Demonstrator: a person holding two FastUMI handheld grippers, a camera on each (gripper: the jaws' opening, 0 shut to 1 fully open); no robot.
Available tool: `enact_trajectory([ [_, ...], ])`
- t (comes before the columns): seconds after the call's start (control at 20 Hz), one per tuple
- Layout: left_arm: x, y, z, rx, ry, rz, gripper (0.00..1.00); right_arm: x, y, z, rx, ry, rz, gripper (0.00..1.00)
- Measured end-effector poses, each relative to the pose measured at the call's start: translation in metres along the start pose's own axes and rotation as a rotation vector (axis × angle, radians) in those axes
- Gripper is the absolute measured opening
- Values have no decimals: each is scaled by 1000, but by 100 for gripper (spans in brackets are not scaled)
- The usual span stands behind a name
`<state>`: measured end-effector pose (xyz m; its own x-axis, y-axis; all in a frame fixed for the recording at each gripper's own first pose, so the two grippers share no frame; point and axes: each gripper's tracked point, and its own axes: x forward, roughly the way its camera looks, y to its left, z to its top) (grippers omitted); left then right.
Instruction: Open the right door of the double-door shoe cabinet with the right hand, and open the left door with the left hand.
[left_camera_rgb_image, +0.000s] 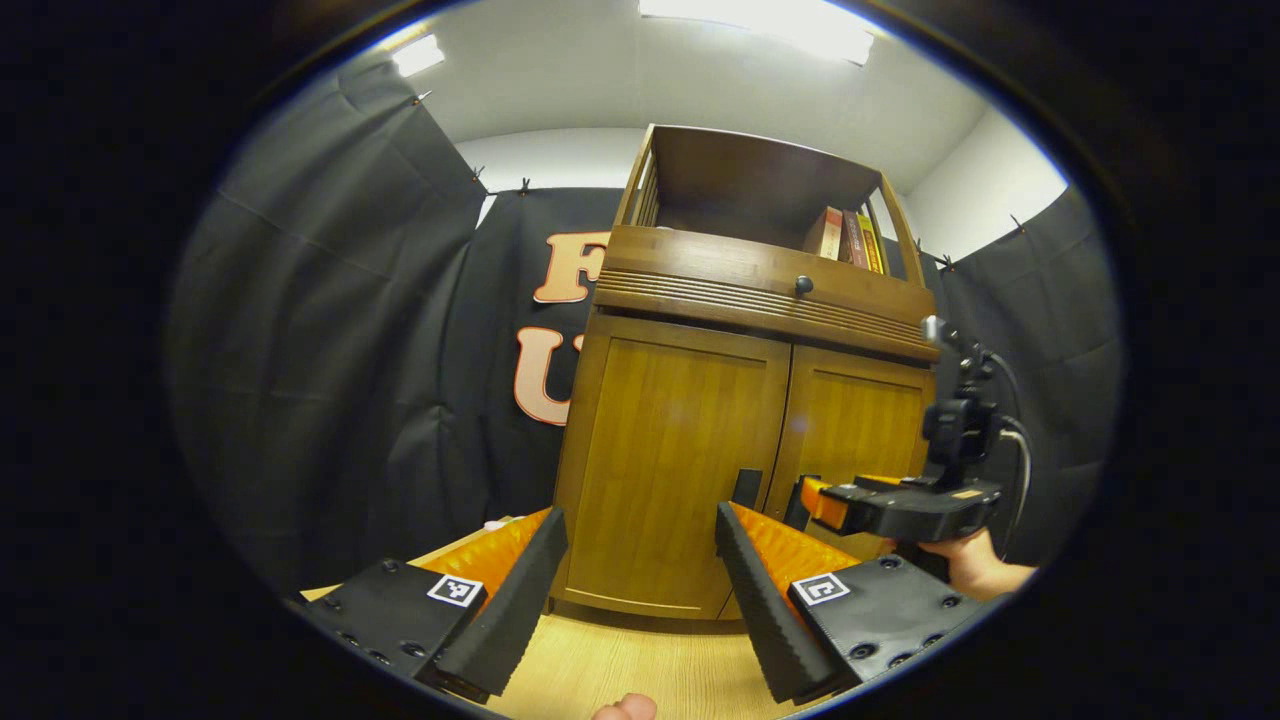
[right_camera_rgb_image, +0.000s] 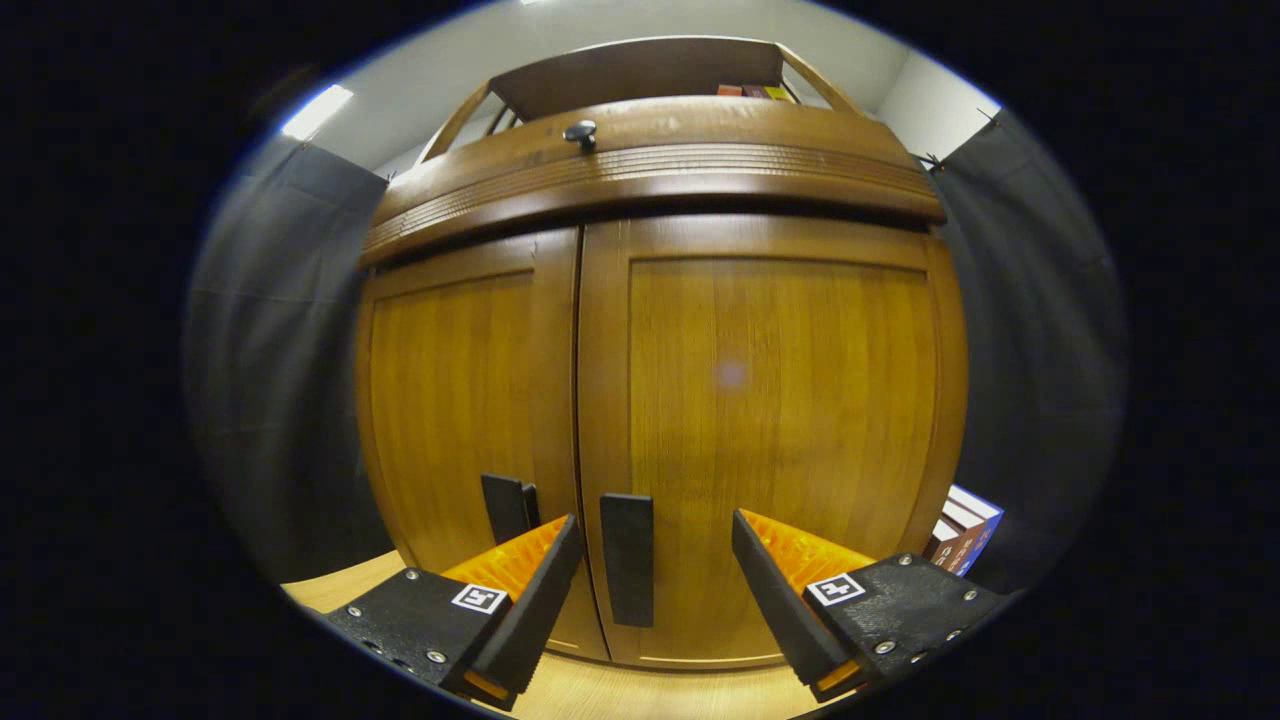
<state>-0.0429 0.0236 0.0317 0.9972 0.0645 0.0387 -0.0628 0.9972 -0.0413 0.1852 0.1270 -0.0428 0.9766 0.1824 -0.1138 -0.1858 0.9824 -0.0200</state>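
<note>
Light wood-grain floor (left_camera_rgb_image: 640, 660), or maybe a tabletop, hard to tell. Shoe cabinet (left_camera_rgb_image: 690, 450) stands directly on it, both doors flush. Stack of books (right_camera_rgb_image: 962, 540) just beside the cabinet's right foot.

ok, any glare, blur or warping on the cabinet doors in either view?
Right gripper view: doors bulge barrel-like, faint flare spot on the right door, right handle sharp between the open tongs. Left gripper view: ceiling light blown out, cabinet leans, no blur.
</note>
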Motion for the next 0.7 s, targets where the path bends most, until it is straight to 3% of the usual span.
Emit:
enact_trajectory([
  [0.35, 0, 16, 5, -14, -5, 48, 96, 33, 0, -18, -6, 22, -25, 93],
  [0.55, 5, 29, 4, 8, -4, 70, 99, 37, -5, -17, -69, -1, -53, 85],
  [0.6, 5, 33, 4, 13, -4, 79, 94, 41, -5, -18, -76, -9, -62, 94],
  [0.65, 5, 36, 5, 13, -5, 86, 95, 39, -5, -18, -87, -10, -72, 72],
  [0.7, 7, 38, 5, 7, -4, 87, 96, 40, -5, -18, -94, -18, -78, 83],
])
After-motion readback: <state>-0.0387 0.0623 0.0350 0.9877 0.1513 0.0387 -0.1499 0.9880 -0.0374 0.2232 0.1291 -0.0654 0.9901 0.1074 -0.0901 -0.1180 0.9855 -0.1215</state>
